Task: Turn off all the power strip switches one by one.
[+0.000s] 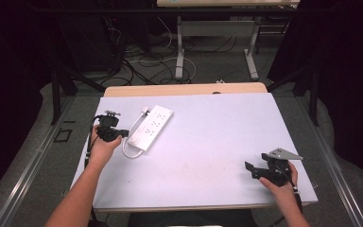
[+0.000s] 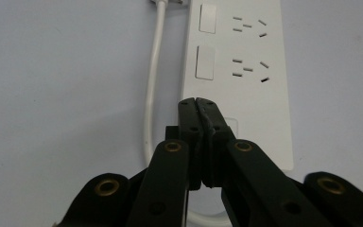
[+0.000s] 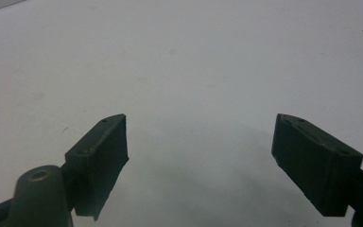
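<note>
Table (image 1: 203, 142): flat matte sheet of pale lavender-white over a wooden top whose tan edge shows along the far side; faint scuffs and small dark specks on the surface in the right gripper view. White power strip (image 1: 151, 127), left of centre in the high view: long slim rectangle of smooth plastic with rounded corners, lying flat and angled, its far end toward upper right. In the left gripper view its face shows two rectangular rocker switches in a column, each beside a cluster of narrow slot holes. A thin round white cord (image 1: 131, 142) leaves the far end, runs down the strip's left side and loops round below the near end; a small white plug (image 1: 144, 111) lies by the far end. Left gripper (image 2: 196, 101): black, hard, jointed links with brass-coloured rivets; jaws pressed together tip to tip, nothing between them, tips lying over the near end of the strip's face by a small square button; contact with the plastic cannot be told. In the high view it sits at centre left, just beside the strip's near end, held by the left hand (image 1: 102, 150). Right gripper (image 3: 199, 151): blocky dark jaws with flat inner faces, spread wide, empty, bare table between them; lower right in the high view, grey three-cornered plate on top, held by the right hand (image 1: 279, 185).
</note>
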A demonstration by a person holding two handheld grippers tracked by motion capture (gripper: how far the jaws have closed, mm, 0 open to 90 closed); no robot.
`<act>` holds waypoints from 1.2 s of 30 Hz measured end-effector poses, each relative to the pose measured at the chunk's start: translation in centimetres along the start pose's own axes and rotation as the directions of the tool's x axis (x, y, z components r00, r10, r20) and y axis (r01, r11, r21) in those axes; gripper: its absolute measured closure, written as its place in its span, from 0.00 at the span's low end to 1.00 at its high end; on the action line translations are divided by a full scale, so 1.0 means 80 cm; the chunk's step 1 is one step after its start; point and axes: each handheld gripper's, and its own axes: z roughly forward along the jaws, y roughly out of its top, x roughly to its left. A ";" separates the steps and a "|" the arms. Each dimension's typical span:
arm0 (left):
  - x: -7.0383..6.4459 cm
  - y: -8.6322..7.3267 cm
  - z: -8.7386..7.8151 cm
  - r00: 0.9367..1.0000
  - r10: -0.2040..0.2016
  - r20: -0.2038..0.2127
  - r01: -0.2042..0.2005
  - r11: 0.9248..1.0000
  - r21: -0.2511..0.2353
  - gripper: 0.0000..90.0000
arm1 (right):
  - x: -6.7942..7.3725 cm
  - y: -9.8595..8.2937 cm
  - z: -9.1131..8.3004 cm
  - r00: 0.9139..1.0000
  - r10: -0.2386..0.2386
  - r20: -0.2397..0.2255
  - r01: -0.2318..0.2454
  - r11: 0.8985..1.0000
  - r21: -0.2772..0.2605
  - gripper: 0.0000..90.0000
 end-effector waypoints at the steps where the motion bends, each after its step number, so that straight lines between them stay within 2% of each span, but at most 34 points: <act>1: -0.001 0.000 0.002 1.000 0.000 -0.001 0.000 1.000 -0.001 1.00 | 0.000 0.000 0.000 1.000 -0.003 -0.001 0.003 1.000 -0.001 0.21; 10: -0.008 -0.001 0.016 1.000 0.016 0.000 -0.016 0.999 0.042 1.00 | 0.000 0.000 0.001 1.000 -0.006 -0.011 0.006 1.000 0.009 0.21; 17: -0.016 0.001 0.026 1.000 0.020 -0.003 -0.020 0.998 0.056 1.00 | -0.001 0.000 0.001 1.000 -0.008 -0.012 0.008 1.000 0.010 0.21; 20: -0.018 0.002 0.029 1.000 0.029 -0.008 -0.029 0.998 0.063 1.00 | -0.001 0.000 0.001 1.000 -0.007 -0.011 0.007 1.000 0.010 0.21; 21: -0.019 0.002 0.030 1.000 0.019 -0.009 -0.018 0.998 0.061 1.00 | -0.001 0.000 0.001 1.000 -0.011 -0.008 0.011 1.000 0.009 0.21; 24: -0.020 0.002 0.033 1.000 0.021 -0.011 -0.020 0.997 0.072 1.00 | -0.002 0.000 0.001 1.000 -0.010 -0.010 0.010 1.000 0.009 0.21; 25: -0.020 0.002 0.035 0.999 0.029 -0.022 -0.027 0.997 0.077 1.00 | -0.002 0.000 0.001 1.000 -0.010 -0.011 0.010 1.000 0.010 0.21; 36: -0.022 0.001 0.036 0.999 0.041 -0.035 -0.037 0.995 0.093 1.00 | -0.003 0.000 0.001 1.000 -0.016 -0.016 0.016 1.000 0.013 0.21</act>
